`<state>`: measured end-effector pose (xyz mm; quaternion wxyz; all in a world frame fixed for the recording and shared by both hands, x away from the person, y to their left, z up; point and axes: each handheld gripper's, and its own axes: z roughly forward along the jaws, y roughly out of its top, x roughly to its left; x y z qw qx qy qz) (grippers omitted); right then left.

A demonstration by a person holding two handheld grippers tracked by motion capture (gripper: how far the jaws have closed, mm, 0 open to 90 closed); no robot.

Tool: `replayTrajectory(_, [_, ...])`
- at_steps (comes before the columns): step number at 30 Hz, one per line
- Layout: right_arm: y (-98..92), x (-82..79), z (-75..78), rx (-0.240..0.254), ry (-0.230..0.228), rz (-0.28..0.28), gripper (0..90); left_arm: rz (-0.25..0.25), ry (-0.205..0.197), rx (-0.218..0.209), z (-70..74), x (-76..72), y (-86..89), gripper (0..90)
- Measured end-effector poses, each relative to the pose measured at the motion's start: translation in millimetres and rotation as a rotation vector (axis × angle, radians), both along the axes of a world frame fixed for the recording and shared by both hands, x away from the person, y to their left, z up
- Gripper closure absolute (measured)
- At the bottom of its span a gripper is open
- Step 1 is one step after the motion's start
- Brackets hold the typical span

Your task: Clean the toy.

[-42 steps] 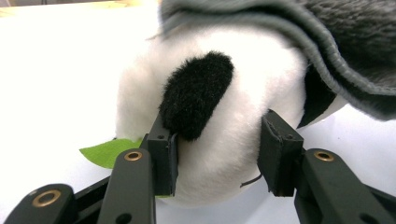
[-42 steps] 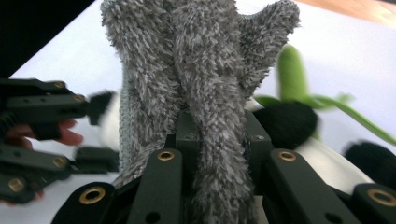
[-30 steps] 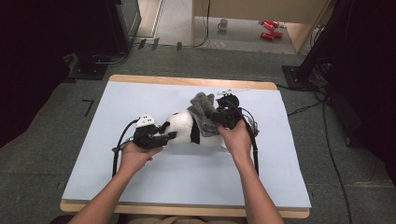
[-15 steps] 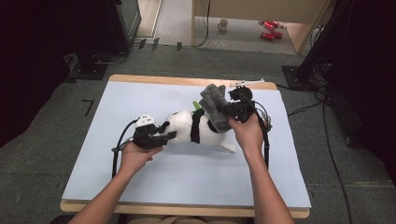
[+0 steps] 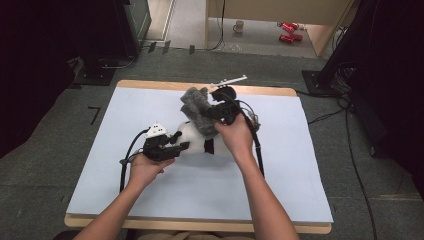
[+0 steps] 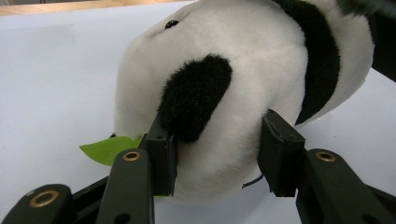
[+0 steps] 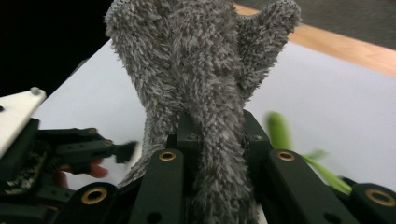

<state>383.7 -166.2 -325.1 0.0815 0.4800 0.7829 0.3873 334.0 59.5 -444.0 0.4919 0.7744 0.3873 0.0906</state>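
A black-and-white panda plush (image 5: 192,141) lies on the pale blue mat (image 5: 300,165). My left gripper (image 5: 179,146) is shut on its head; in the left gripper view the pads press into the panda (image 6: 243,60) on either side of a black ear, at the left gripper (image 6: 218,154). A green felt leaf (image 6: 109,148) sticks out beneath it. My right gripper (image 5: 212,114) is shut on a grey fuzzy cloth (image 5: 196,107), held up over the panda's body. In the right gripper view the grey cloth (image 7: 196,60) rises from between the closed jaws of the right gripper (image 7: 217,135).
The mat covers a wooden table whose edge (image 5: 200,86) shows at the back. A mug (image 5: 239,25) and red cans (image 5: 287,27) lie on the floor beyond. Cables (image 5: 350,150) run along the floor at the right. Black equipment stands at both sides.
My right gripper has risen and swung left with the grey cloth, lifting it higher over the panda. The left gripper has stayed on the panda's head.
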Motion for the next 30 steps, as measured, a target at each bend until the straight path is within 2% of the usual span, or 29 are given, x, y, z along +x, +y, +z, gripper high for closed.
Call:
replayTrajectory(5, [38.4, 7.2, -12.0, -0.016, 0.027, 0.062, 75.5, 0.002, 0.001, -0.002, 0.0, -0.5, -0.2, 53.7])
replayTrajectory(8, [52.9, 8.8, -20.7, -0.025, 0.05, 0.079, 75.5, 0.004, 0.003, -0.001, 0.2, -0.4, -0.3, 53.4])
replayTrajectory(12, [61.5, 9.1, -33.6, -0.069, 0.053, 0.083, 75.2, 0.003, 0.004, 0.005, -0.1, -0.1, -0.2, 53.3])
replayTrajectory(18, [47.5, 8.6, -35.6, -0.122, 0.031, 0.069, 74.7, 0.004, -0.001, 0.017, 1.3, -1.4, -4.1, 53.3])
replayTrajectory(25, [15.2, 8.0, -36.7, -0.116, 0.04, 0.0, 75.2, 0.001, 0.005, 0.006, 0.0, 0.9, -2.1, 53.4])
replayTrajectory(30, [-2.6, 5.1, -38.1, -0.135, 0.044, -0.022, 75.4, -0.003, 0.004, 0.004, -0.2, 1.4, -1.6, 53.3])
